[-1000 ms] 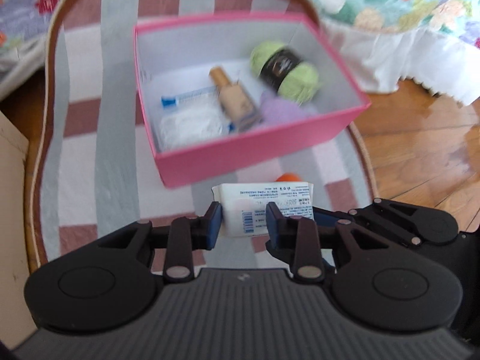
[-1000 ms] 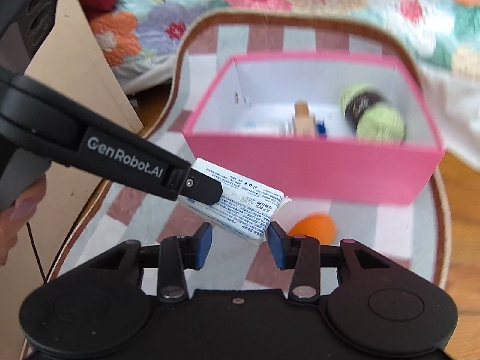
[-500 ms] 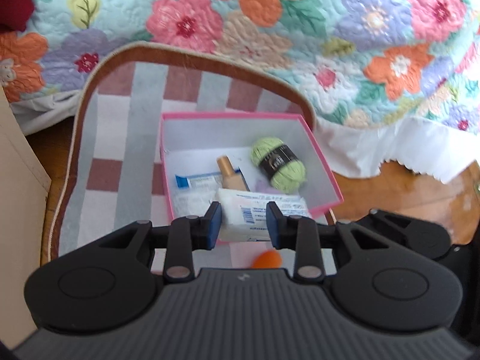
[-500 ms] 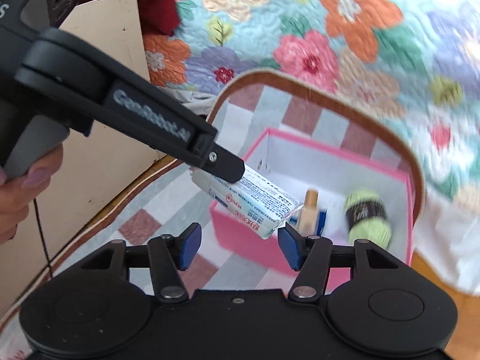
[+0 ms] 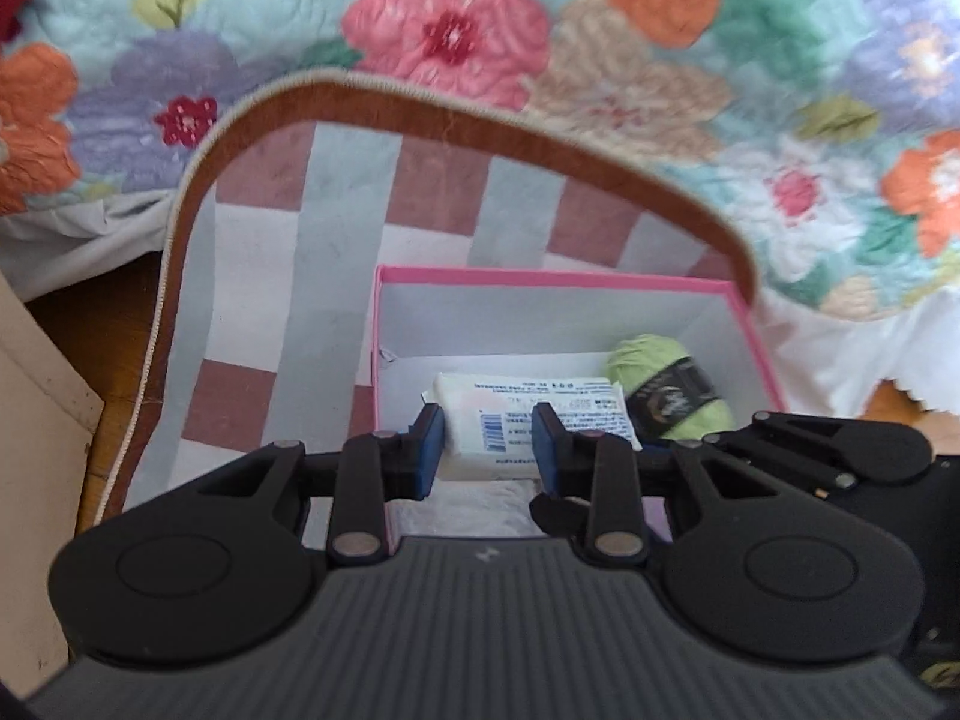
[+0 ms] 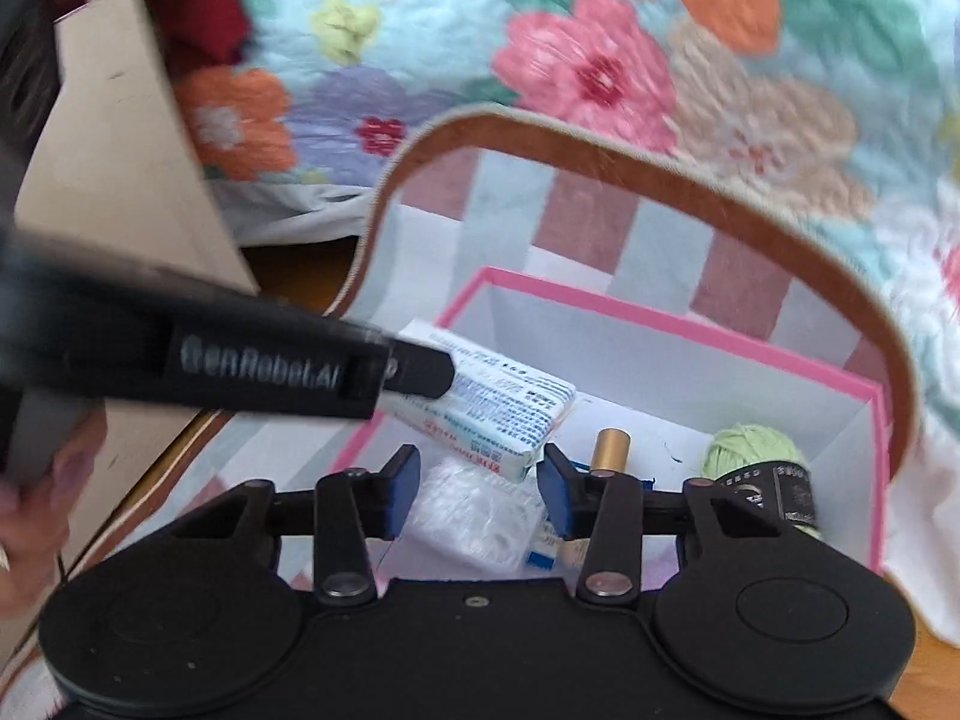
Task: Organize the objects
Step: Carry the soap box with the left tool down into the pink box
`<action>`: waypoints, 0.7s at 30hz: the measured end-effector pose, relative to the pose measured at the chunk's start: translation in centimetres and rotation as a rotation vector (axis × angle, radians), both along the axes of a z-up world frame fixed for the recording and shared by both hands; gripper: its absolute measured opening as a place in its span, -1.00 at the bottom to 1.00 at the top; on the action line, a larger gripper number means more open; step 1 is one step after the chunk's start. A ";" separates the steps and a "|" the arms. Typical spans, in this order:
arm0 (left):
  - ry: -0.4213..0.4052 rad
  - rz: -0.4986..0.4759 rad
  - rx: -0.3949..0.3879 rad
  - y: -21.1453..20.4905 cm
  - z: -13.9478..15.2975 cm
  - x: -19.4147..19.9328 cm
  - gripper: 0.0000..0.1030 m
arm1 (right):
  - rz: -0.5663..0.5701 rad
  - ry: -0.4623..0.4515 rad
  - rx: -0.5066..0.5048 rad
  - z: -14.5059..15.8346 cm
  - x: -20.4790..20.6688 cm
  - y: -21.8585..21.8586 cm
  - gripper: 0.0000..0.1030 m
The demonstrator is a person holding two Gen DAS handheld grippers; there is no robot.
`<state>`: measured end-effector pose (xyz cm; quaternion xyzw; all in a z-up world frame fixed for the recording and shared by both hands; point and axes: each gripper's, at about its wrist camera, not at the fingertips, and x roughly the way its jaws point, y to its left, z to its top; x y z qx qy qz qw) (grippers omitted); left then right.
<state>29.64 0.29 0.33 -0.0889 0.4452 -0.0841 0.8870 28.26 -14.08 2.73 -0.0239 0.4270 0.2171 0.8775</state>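
Observation:
My left gripper (image 5: pixel 489 438) is shut on a white packet (image 5: pixel 528 414) with a barcode label, held over the open pink box (image 5: pixel 540 277). In the right wrist view the left gripper's finger (image 6: pixel 414 369) reaches in from the left with the packet (image 6: pixel 498 408) above the box's (image 6: pixel 660 324) near-left corner. My right gripper (image 6: pixel 478 468) sits just below the packet's lower end with its jaws closing; the pads do not touch it. Inside the box lie a green yarn ball (image 6: pixel 750 444), a gold-capped bottle (image 6: pixel 609 444) and a clear plastic bag (image 6: pixel 474 516).
The box stands on a checked rug (image 5: pixel 336 252) with a brown border. A floral quilt (image 5: pixel 600 60) hangs behind it. A cardboard panel (image 6: pixel 108 168) stands at the left, with a hand (image 6: pixel 36 540) below it. Wooden floor (image 5: pixel 90 324) shows beside the rug.
Both grippers moved forward and a little up, carrying the packet from in front of the box to above it. The orange object left view. The right jaws widened, then narrowed.

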 end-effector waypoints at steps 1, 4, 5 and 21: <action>0.005 0.003 -0.001 -0.1 -0.7 0.5 -0.42 | -0.017 0.011 0.013 -0.7 0.6 -0.3 -0.10; 0.023 0.033 -0.024 0.0 -2.4 1.6 -0.42 | -0.057 0.027 0.052 -2.2 1.8 -0.8 -0.10; 0.031 0.039 -0.032 0.1 -2.7 1.8 -0.42 | -0.071 0.028 0.058 -2.7 2.1 -0.9 -0.10; 0.036 0.098 0.024 -0.1 -4.6 2.5 -0.26 | -0.134 0.023 -0.015 -7.1 3.9 -0.3 -0.10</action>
